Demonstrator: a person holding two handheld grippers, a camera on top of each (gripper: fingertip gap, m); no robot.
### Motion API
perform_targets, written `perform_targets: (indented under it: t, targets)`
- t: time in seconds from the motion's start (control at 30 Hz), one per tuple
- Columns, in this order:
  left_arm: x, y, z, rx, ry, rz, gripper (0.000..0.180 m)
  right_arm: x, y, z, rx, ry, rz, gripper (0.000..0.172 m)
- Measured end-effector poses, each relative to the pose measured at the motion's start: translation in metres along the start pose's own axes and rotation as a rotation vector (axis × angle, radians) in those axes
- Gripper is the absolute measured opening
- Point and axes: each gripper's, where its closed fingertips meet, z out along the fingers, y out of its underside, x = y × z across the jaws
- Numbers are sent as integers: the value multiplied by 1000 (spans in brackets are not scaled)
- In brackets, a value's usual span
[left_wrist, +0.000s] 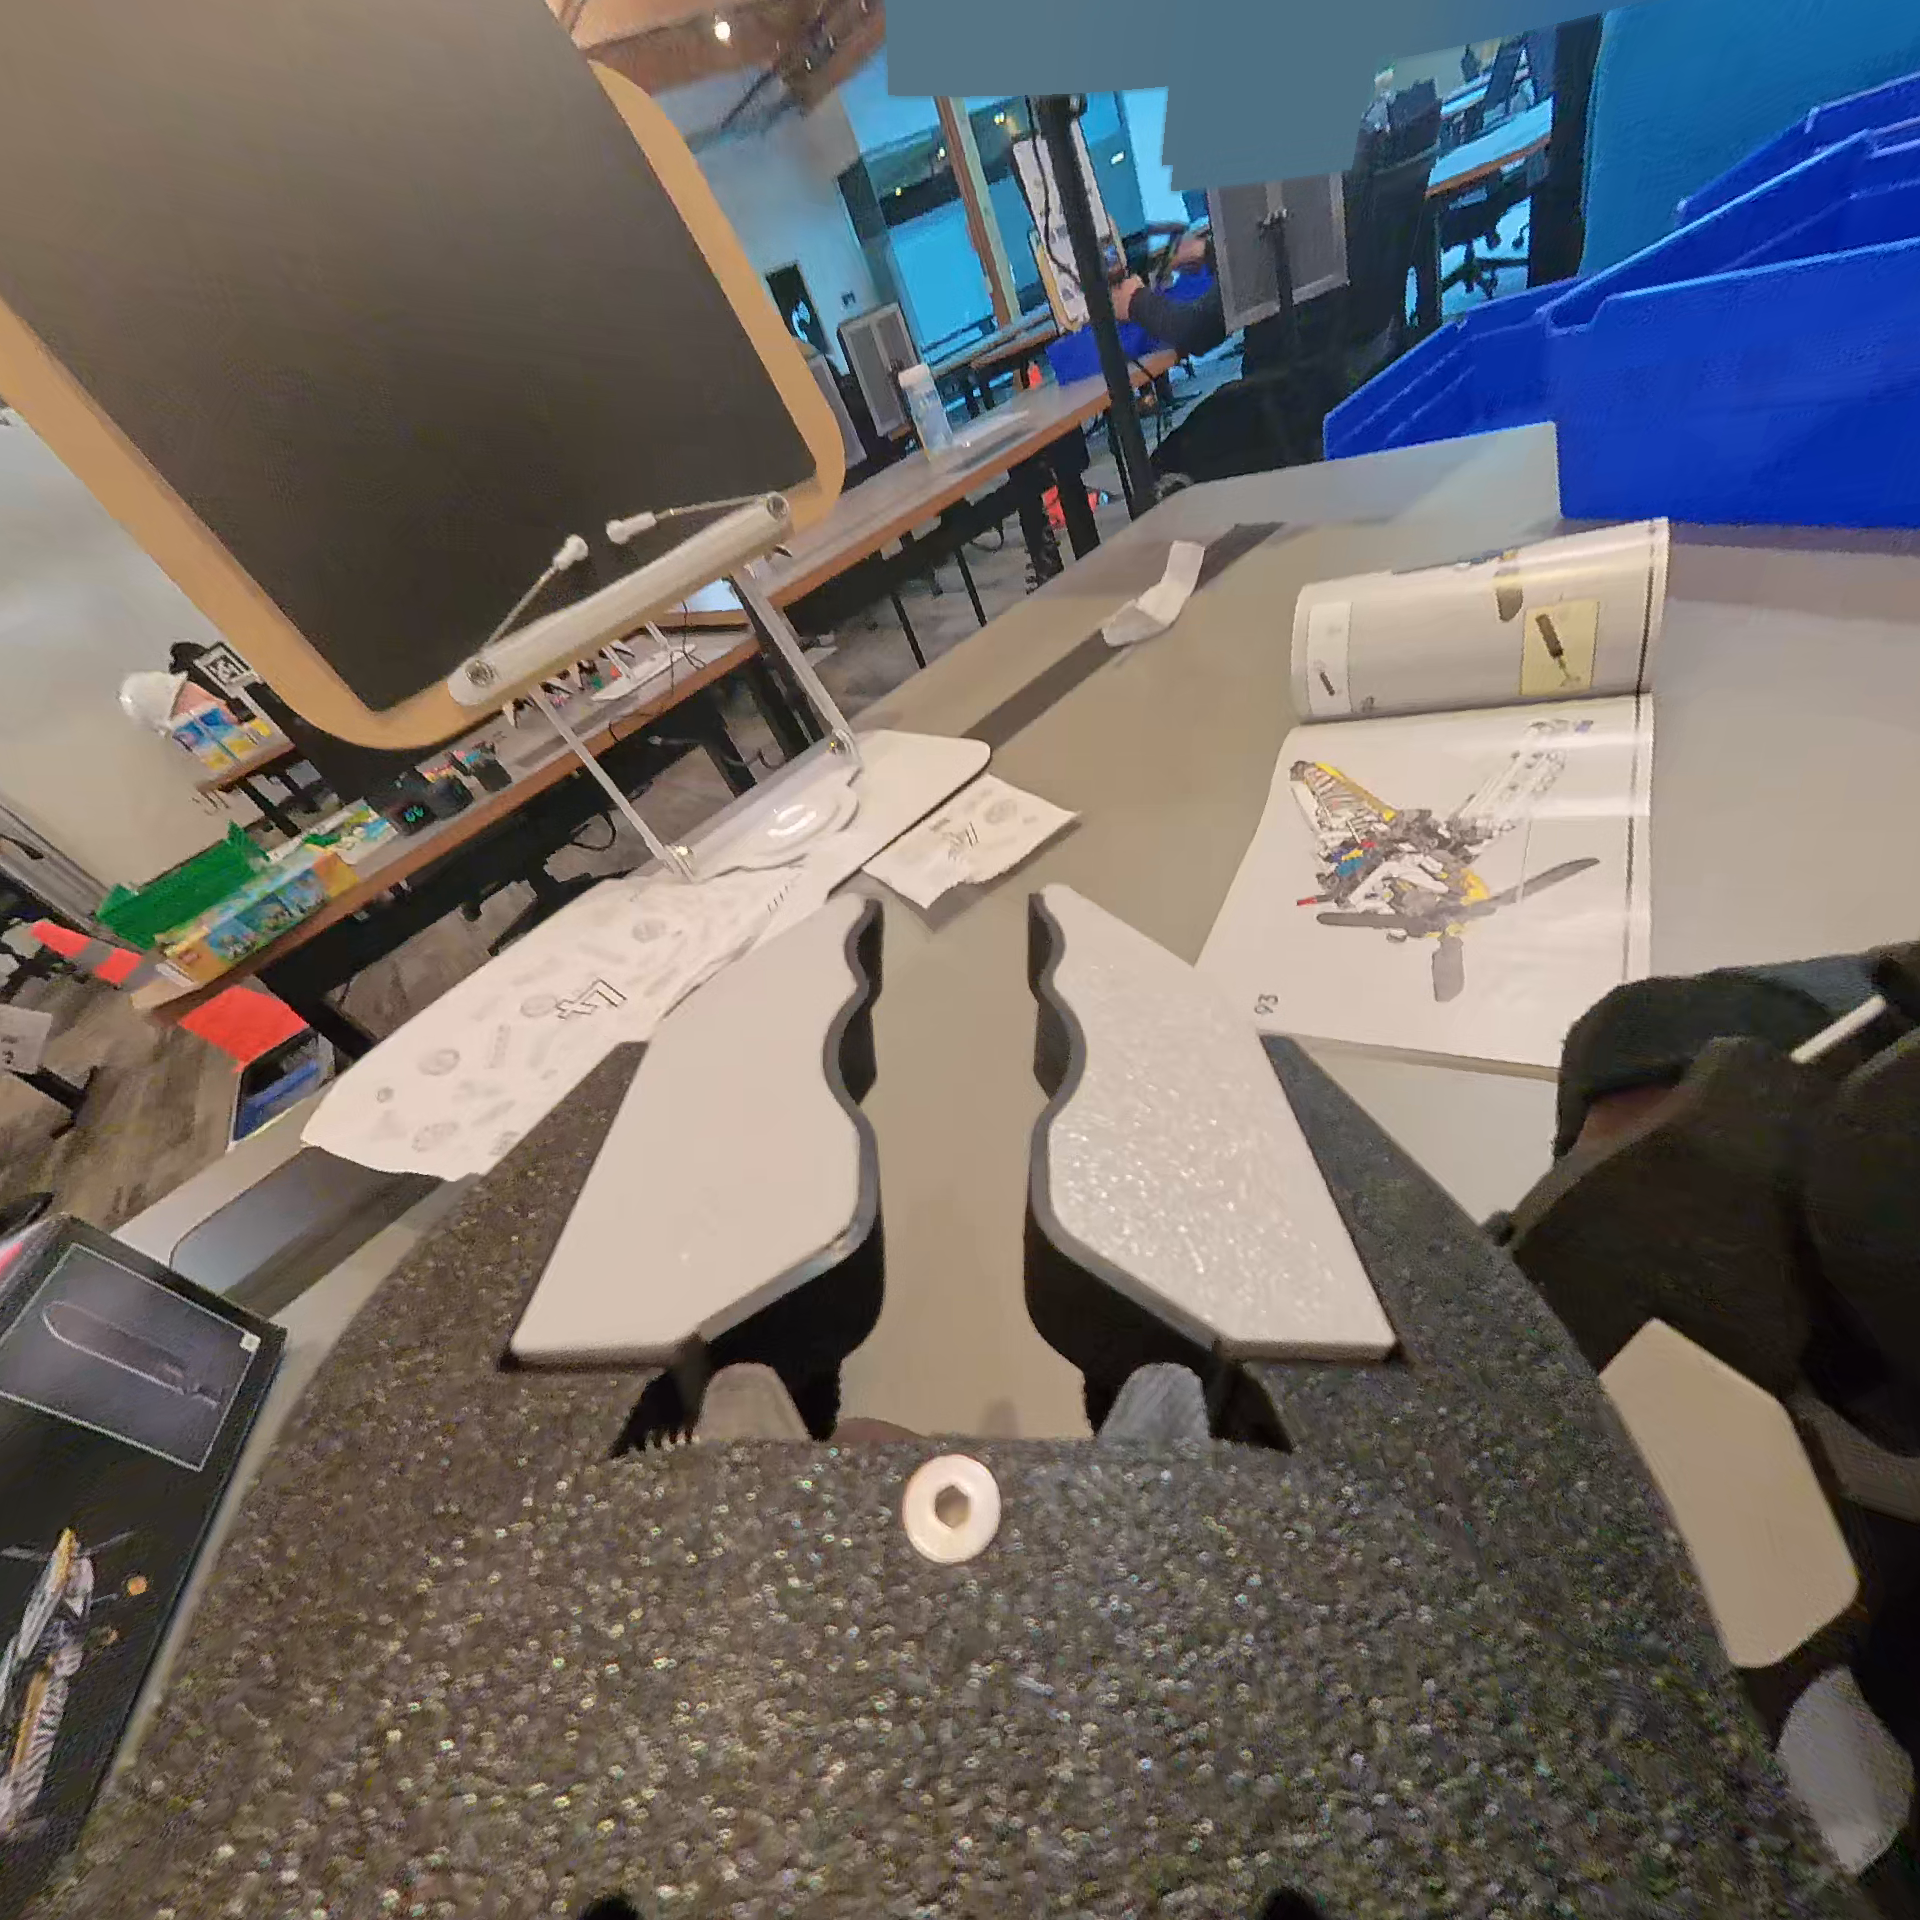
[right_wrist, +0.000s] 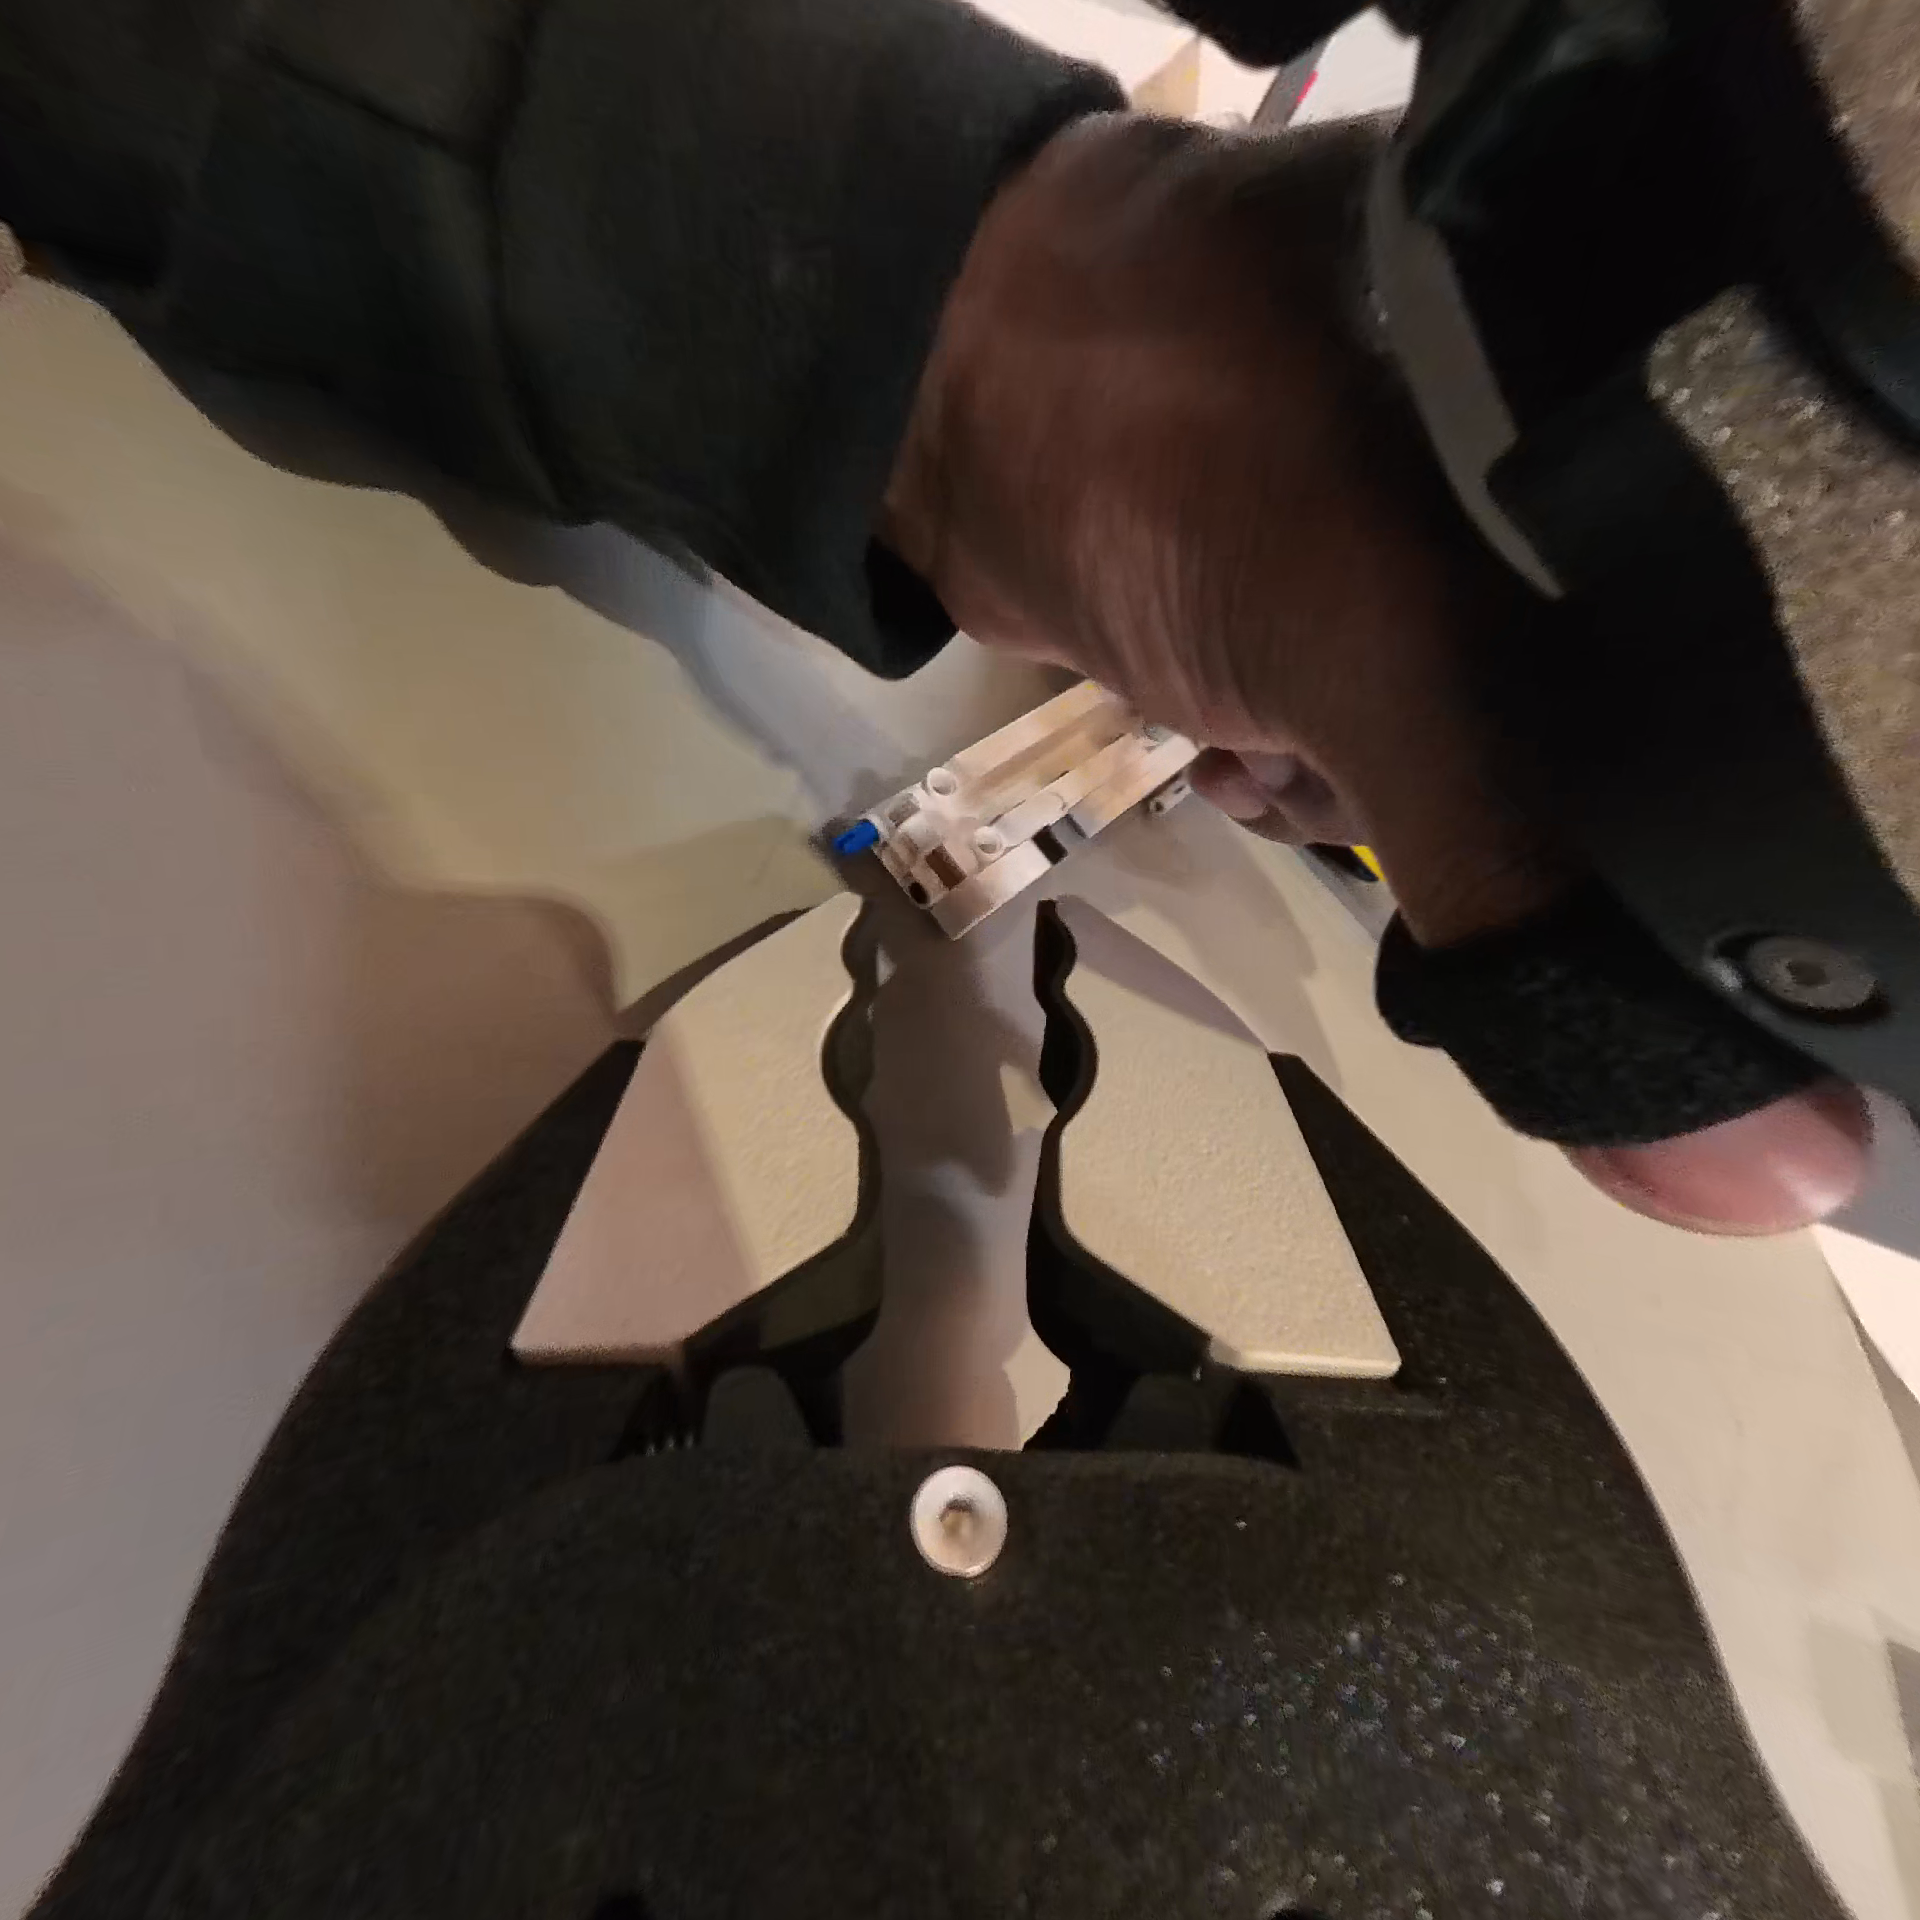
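We see left gripper (left_wrist: 956, 914) open over bare worktop (left_wrist: 1143, 748) | right gripper (right_wrist: 956, 925) open, nothing in it | white brick piece (right_wrist: 997, 821) in hand (right_wrist: 1195, 468), just past right tips | move slowly.

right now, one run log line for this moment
left gripper open, empty, over table | right gripper open, near white brick assembly | booklet open

We see our left gripper (left_wrist: 956, 925) hanging over the grey table (left_wrist: 1143, 665), its pale fingers (left_wrist: 748, 1091) apart with nothing between them. Just ahead lie printed paper sheets (left_wrist: 540, 1018) and the white base of a tilted dark board's stand (left_wrist: 831, 800). To the right an open instruction booklet (left_wrist: 1455, 862) lies flat, blue bins (left_wrist: 1714, 364) behind it.
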Motion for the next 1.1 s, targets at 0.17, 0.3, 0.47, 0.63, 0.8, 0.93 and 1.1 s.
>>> perform_targets:
  t: [0.17, 0.3, 0.47, 0.63, 0.8, 0.93, 1.1]
  targets:
    - [1, 3, -8, -8, 17, -2, 28, -4, 1, 2, -12, -23, -22, 29]
    - [3, 6, -17, -47, 37, 27, 28, -5, 1, 2, -11, -29, -34, 29]
    - [3, 10, -39, -114, 2, 153, 28, -7, 0, 2, -3, -42, -41, 29]
    - [10, 24, -65, -180, 22, 191, 28, -8, 0, 1, 1, -46, -47, 29]
    - [9, 39, -88, -254, 22, 183, 29, -8, 0, 1, 6, -46, -54, 29]
    - [11, 52, -106, -317, 41, 204, 29, -9, -1, 1, 10, -50, -62, 29]
    - [15, 71, -127, -420, 97, 274, 29, -13, -1, 0, 14, -90, -58, 29]
